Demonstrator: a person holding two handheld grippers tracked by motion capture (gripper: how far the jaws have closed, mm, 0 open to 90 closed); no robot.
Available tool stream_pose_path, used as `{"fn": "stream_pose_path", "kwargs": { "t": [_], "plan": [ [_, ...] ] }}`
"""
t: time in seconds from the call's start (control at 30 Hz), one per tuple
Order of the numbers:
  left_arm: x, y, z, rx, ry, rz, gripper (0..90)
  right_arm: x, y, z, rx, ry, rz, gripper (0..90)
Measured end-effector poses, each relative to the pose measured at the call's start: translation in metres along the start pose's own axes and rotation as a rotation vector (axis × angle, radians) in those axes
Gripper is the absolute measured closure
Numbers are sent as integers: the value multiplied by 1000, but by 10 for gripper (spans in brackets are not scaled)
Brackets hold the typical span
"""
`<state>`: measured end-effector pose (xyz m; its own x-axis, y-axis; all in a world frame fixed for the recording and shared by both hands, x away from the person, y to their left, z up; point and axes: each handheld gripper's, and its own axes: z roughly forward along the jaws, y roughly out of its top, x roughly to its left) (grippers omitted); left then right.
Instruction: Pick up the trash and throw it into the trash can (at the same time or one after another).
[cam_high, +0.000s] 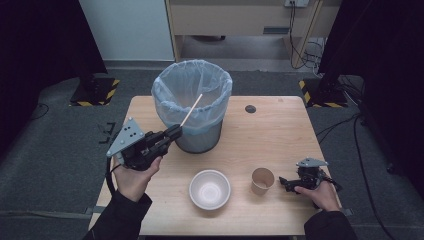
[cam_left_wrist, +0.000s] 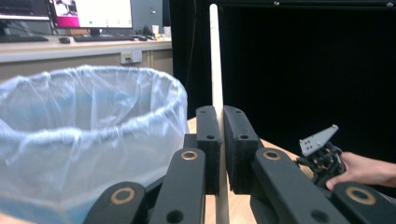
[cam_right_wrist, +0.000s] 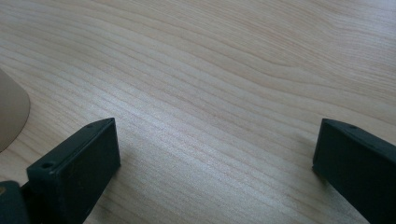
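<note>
The left gripper (cam_high: 172, 134) grasps a thin wooden stick (cam_high: 191, 110), its jaws clenched on the lower end so that the stick rises slanted out of them, with its free tip over the mouth of the lined waste bin (cam_high: 192, 102). In the left gripper view the stick (cam_left_wrist: 216, 70) stands straight up between the two black jaws, with the bin's plastic liner (cam_left_wrist: 84, 121) close on one side. The step in hand appears to be dropping the stick into the bin.

To do it well, the person likely needs to carry the gripper higher and farther over the rim, until the clamped end itself sits above the opening and not outside the wall. Releasing now would probably let the stick tip back onto the bench (cam_high: 280, 135) or catch on the liner's edge. Tilting the stick tip-down toward the bin's middle before opening should make it slide in cleanly. The liner looks loose and crinkled, so brushing it could drag it inward.

The right gripper (cam_high: 287, 184) rests on the bench beside the brown paper cup (cam_high: 262, 180), jaws spread apart with only bare wood (cam_right_wrist: 210, 93) between them. The white bowl (cam_high: 209, 189) sits near the front edge, well clear of the bin.
</note>
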<state>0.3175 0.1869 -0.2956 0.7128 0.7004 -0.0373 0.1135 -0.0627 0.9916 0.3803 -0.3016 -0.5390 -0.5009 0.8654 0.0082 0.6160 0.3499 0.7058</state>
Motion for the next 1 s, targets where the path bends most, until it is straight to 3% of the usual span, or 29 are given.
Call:
{"fn": "stream_pose_path", "kwargs": {
  "t": [0.3,0.67,1.0],
  "plan": [
    [7,24,11,-23,17,37,853,0,0,0,1,0,2,9],
    [24,53,22,-70,39,32,853,0,0,0,1,1,2,9],
    [38,70,40,-76,83,33,853,0,0,0,0,1,2,8]
  ]
}}
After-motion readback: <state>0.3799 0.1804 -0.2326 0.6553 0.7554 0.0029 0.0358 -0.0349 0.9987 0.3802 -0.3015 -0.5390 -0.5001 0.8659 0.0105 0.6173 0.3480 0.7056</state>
